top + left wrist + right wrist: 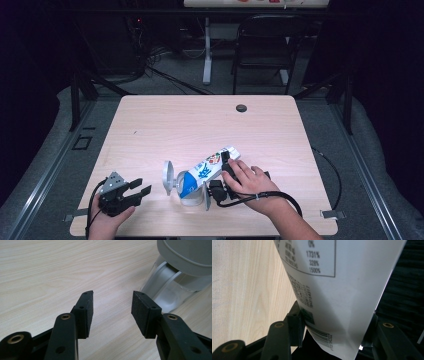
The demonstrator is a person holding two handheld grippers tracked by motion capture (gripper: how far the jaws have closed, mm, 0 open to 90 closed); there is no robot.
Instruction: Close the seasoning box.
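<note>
Carton (207,169) tilted, spout end down over clear pitcher (192,192) near front edge of worktop (200,125), pitcher lid (168,176) flipped up. Right claw (223,177) clamped across carton's lower body; in right gripper view pads pressed both side walls. Left claw (140,189) wide, empty, resting left of pitcher. Carton likely light, thin-walled, crushable, fairly slick; best held mid-body across flat faces, moderate squeeze.

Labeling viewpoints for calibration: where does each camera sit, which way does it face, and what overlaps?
High view: above the person's side, facing forward and down on the table; both hands, left gripper, carton, jug.
Left gripper view: on the left gripper, along open jaws toward the jug.
Right gripper view: on the right gripper, jaws clamping the carton.
Shared: jug, carton, table.
</note>
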